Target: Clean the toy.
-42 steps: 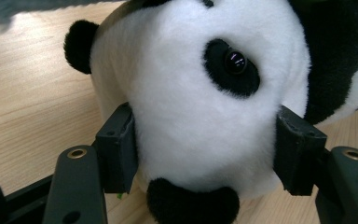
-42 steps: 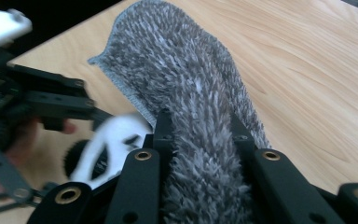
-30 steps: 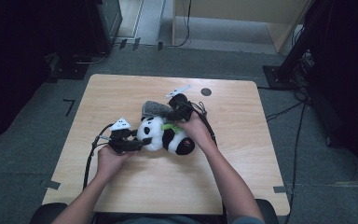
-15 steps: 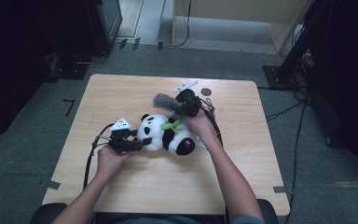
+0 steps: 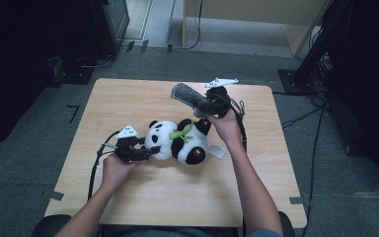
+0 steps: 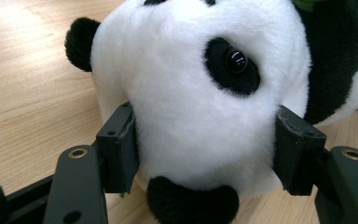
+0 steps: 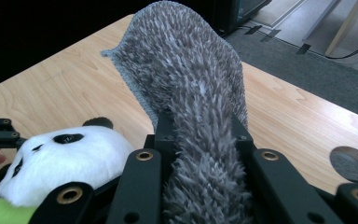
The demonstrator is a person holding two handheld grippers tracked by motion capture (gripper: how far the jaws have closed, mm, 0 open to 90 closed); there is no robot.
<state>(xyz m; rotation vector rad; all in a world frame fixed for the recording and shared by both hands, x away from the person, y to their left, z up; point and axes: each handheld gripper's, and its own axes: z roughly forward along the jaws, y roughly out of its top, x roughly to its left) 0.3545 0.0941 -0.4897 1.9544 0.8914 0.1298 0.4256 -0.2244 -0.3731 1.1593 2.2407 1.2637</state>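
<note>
Wooden table (image 5: 128,98): left gripper (image 6: 205,154) jaws clamping panda head (image 6: 191,93), right gripper (image 7: 200,135) jaws pinching grey cloth (image 7: 186,70).

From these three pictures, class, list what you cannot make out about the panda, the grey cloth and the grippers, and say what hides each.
- Panda: its underside, against the table, in the high view.
- Panda's body: cut off by the frame edge in the left gripper view.
- Grey cloth: its lower end, hidden between the right gripper's jaws.
- Left gripper: its jaw tips, sunk in the panda's fur.
</note>
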